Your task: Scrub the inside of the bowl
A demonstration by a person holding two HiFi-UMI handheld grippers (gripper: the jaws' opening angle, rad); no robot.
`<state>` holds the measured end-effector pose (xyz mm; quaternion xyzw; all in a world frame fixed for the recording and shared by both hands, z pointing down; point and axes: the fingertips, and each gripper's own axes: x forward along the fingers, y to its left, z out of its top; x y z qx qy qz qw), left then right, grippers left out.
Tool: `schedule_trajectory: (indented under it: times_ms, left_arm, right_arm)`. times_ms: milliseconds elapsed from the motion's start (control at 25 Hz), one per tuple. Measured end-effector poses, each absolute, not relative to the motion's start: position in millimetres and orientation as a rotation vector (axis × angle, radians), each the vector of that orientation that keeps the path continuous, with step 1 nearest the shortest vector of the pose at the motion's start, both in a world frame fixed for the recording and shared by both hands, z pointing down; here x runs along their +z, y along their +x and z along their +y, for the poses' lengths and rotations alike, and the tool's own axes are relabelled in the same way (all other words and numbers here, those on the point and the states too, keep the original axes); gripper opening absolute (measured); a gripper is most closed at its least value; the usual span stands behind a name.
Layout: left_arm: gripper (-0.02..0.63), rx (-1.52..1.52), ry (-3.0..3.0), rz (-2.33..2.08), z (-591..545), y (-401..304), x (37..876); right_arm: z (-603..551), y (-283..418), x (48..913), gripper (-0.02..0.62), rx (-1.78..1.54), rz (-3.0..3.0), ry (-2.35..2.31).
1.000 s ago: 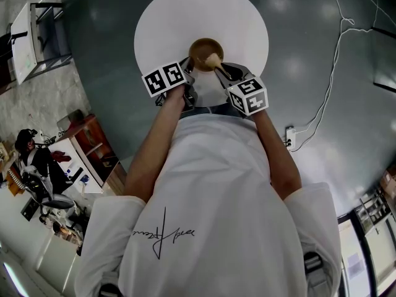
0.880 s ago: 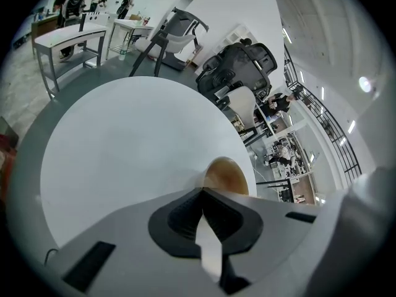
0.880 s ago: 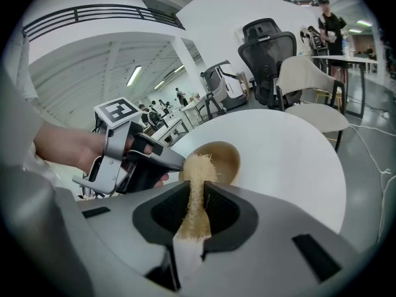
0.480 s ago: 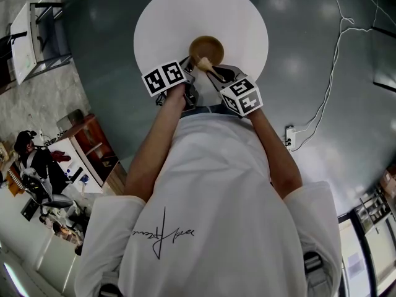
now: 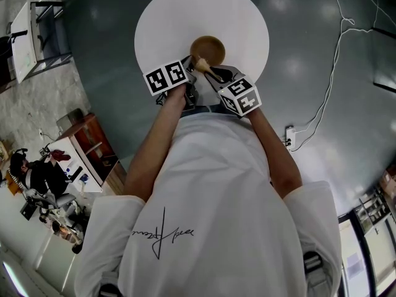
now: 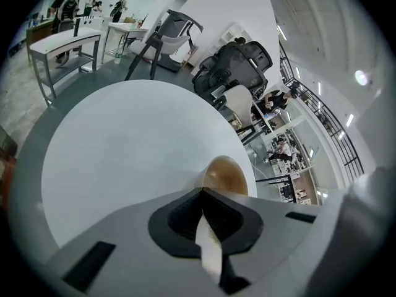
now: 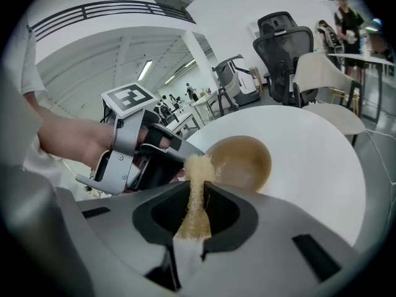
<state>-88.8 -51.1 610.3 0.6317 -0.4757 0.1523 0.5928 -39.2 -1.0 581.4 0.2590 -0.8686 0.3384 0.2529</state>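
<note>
Bowl (image 5: 209,47), brown, stands on the round white worktop (image 5: 167,17), on the half toward the person. In the head view the left hand-held gripper (image 5: 189,65) reaches its left rim, and the right hand-held gripper (image 5: 216,76) comes in from the near right, with its sponge (image 5: 201,63) at the near-left rim. In the left gripper view the left hand-held gripper (image 6: 203,193) has its jaws pressed together where the bowl's (image 6: 229,177) near edge meets them, seemingly pinching the rim; the worktop (image 6: 124,141) spreads beyond. In the right gripper view the right hand-held gripper (image 7: 197,197) pinches the tan sponge (image 7: 197,178), which sticks up between the jaws with its tip at the rim of the bowl (image 7: 244,163). The left hand-held gripper (image 7: 179,159), in a hand (image 7: 68,138), touches that rim just beside it.
</note>
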Motion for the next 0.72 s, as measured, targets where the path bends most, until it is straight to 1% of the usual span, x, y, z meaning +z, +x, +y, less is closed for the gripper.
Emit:
schedule_trajectory:
  times_ms: [200,720]
  left_arm:
    - [0.009,0.401,1.516,-1.107,-50.7,-89.4,610.6]
    - [0.009,0.381,1.486,-1.086,-44.6,-87.8,613.6]
  right_arm:
    - [1.2,-41.5,583.8,0.080,0.911,-2.354,0.693]
    - [5.2,-31.9,584.3,0.080,0.906,-2.342,0.694]
